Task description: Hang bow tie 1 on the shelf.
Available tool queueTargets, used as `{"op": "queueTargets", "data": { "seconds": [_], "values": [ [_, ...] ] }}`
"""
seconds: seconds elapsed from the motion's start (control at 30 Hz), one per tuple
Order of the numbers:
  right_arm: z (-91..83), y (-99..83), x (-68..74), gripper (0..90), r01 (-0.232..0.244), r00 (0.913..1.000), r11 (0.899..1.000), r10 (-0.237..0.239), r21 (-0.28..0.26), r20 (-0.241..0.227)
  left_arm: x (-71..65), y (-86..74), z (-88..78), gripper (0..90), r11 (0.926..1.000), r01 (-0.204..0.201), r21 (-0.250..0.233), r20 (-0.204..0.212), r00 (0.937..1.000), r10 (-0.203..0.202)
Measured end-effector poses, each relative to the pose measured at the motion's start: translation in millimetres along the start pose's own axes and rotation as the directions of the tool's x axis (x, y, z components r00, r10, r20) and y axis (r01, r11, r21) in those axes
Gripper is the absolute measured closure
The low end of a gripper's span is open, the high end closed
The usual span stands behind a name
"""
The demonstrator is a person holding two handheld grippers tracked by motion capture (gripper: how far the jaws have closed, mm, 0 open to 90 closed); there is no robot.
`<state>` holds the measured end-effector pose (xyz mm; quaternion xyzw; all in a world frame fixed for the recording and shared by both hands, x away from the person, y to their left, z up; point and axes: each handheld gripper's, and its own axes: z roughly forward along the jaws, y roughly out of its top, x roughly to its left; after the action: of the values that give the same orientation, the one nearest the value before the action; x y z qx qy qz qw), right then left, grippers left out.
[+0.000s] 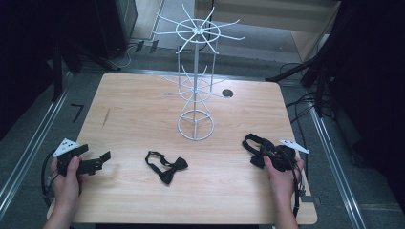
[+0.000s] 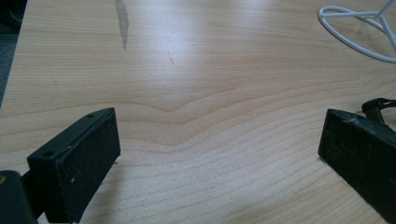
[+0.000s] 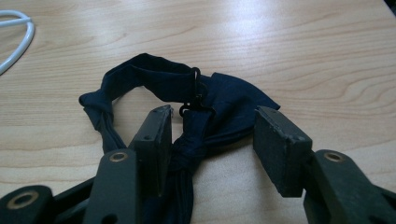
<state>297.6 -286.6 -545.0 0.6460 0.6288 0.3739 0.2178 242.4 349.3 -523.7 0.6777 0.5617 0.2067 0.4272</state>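
A dark blue bow tie (image 3: 233,95) with its strap and hook lies on the wooden table (image 1: 143,109) at the right. My right gripper (image 3: 214,116) is down over it; the strap runs between the jaws, close against one pad and clear of the other. In the high view that right gripper (image 1: 260,155) is held by a hand over the same bow tie (image 1: 253,142). A black bow tie (image 1: 167,167) lies in the middle near the front. At the left front, my left gripper (image 1: 95,152) stands open above bare wood, as the left gripper (image 2: 218,126) view confirms.
A white wire display rack (image 1: 196,86) with spoke arms stands on a ring base (image 1: 196,125) at mid table; part of that ring base (image 2: 355,37) and a bit of black strap (image 2: 380,105) show in the left gripper view. A round cable hole (image 1: 227,93) sits behind it.
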Motion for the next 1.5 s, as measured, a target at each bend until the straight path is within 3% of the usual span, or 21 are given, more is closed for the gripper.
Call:
{"op": "queueTargets", "data": {
  "seconds": [0.17, 0.3, 0.4, 0.57, 0.67, 0.77, 0.8, 0.97, 1.07, 1.27, 1.37, 1.47, 1.5],
  "values": [
    [1.5, -1.7, 1.9, 50.2, -0.006, 0.9999, 1.000, 0.007, 0.025, -0.009, 0.0, 0.0, 0.1, 0.0, 1.0000, 0.001, 0.001, -0.001, 1.0000, -0.001],
    [0.8, -2.0, 6.8, 60.0, 0.043, 0.9989, 0.998, -0.044, 0.044, 0.017, 0.1, 0.1, 0.1, 0.0, 1.0000, 0.002, 0.001, -0.001, 1.0000, -0.002],
    [1.7, -2.8, 13.7, 72.1, 0.122, 0.9894, 0.991, -0.126, 0.054, 0.072, 0.1, 0.2, 0.2, 0.0, 1.0000, 0.001, 0.003, 0.000, 1.0000, -0.001],
    [7.7, 2.7, 16.0, 76.7, 0.162, 0.9837, 0.985, -0.166, 0.064, 0.070, 0.0, -0.2, -0.6, 0.0, 1.0000, 0.000, -0.003, 0.001, 1.0000, 0.000],
    [8.2, 2.6, 14.9, 77.1, 0.153, 0.9858, 0.987, -0.157, 0.057, 0.060, 0.5, -0.2, -0.6, 0.0, 1.0000, 0.004, -0.001, 0.003, 1.0000, -0.004],
    [7.3, -2.8, 11.5, 77.4, 0.138, 0.9897, 0.990, -0.138, 0.010, 0.039, 0.8, 0.2, -0.3, 0.0, 1.0000, 0.005, 0.002, 0.002, 1.0000, -0.005],
    [5.7, -3.3, 10.1, 77.4, 0.097, 0.9953, 0.995, -0.097, 0.000, 0.009, 0.8, 0.2, -0.5, 0.0, 1.0000, 0.005, 0.002, 0.002, 1.0000, -0.005],
    [-1.9, -2.4, 18.4, 77.4, 0.120, 0.9924, 0.992, -0.121, -0.047, -0.024, 1.0, 0.1, -0.6, 0.0, 1.0000, 0.006, -0.004, 0.002, 1.0000, -0.006],
    [-12.3, -0.2, 30.6, 77.3, 0.145, 0.9874, 0.983, -0.151, -0.113, -0.047, 1.0, 0.1, -0.4, 0.0, 1.0000, 0.006, -0.003, 0.003, 1.0000, -0.006],
    [-21.8, 2.1, 42.5, 77.2, 0.182, 0.9792, 0.970, -0.194, -0.162, -0.061, 1.1, 0.2, -0.3, 0.0, 1.0000, 0.008, -0.004, 0.003, 1.0000, -0.008],
    [-27.2, 4.5, 47.4, 77.2, 0.175, 0.9778, 0.967, -0.193, -0.186, -0.081, 1.2, 0.4, -0.1, 0.0, 1.0000, 0.007, -0.002, 0.003, 1.0000, -0.007],
    [-35.8, 7.9, 56.4, 77.2, 0.195, 0.9702, 0.956, -0.221, -0.217, -0.100, 1.2, 0.5, 0.0, 0.0, 1.0000, 0.006, -0.002, 0.003, 1.0000, -0.006],
    [-40.6, 9.2, 61.8, 77.1, 0.209, 0.9658, 0.948, -0.238, -0.240, -0.102, 1.2, 0.5, 0.0, 0.0, 1.0000, 0.006, -0.002, 0.003, 1.0000, -0.006]
  ]
}}
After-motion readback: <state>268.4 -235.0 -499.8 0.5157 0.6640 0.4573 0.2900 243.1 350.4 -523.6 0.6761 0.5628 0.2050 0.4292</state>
